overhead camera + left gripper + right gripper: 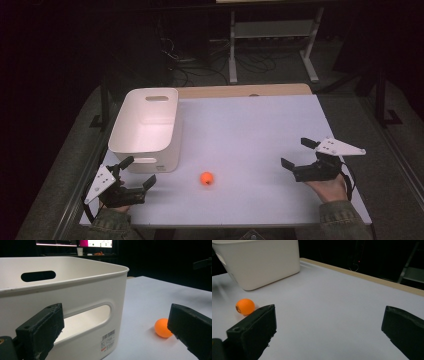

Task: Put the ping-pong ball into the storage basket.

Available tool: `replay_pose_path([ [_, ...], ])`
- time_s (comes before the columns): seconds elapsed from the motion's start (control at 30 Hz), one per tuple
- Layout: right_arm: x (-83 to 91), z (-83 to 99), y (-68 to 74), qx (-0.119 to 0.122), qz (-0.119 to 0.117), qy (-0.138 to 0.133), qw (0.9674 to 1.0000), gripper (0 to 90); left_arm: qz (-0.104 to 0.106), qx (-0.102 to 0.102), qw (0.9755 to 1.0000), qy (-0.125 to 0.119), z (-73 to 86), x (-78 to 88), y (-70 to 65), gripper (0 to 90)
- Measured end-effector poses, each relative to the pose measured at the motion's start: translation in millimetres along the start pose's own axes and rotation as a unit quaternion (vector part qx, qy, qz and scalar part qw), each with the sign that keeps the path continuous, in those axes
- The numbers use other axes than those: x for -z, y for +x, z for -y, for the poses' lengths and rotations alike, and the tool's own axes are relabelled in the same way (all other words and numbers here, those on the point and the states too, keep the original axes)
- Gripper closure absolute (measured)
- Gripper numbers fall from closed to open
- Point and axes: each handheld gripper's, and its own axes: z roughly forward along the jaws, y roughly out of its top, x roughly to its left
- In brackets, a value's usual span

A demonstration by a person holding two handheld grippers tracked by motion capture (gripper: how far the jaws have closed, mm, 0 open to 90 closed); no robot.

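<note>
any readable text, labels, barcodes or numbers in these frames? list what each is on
None legible.
Sticker with barcode, small print and a red mark on the white plastic handled bin: too small to read.
Dark printed mark on the small orange ball: blurred.
Lit monitor screens behind the bin: unreadable.
</note>
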Motion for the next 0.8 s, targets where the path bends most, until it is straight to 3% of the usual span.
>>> replay_pose_path([
  [0.8,-11.8,-20.3,5.8,0.026,-0.027,0.022,0.9990,0.0,-0.002,-0.004,1.0000,0.005,0.7,-0.5,-0.9,0.2],
])
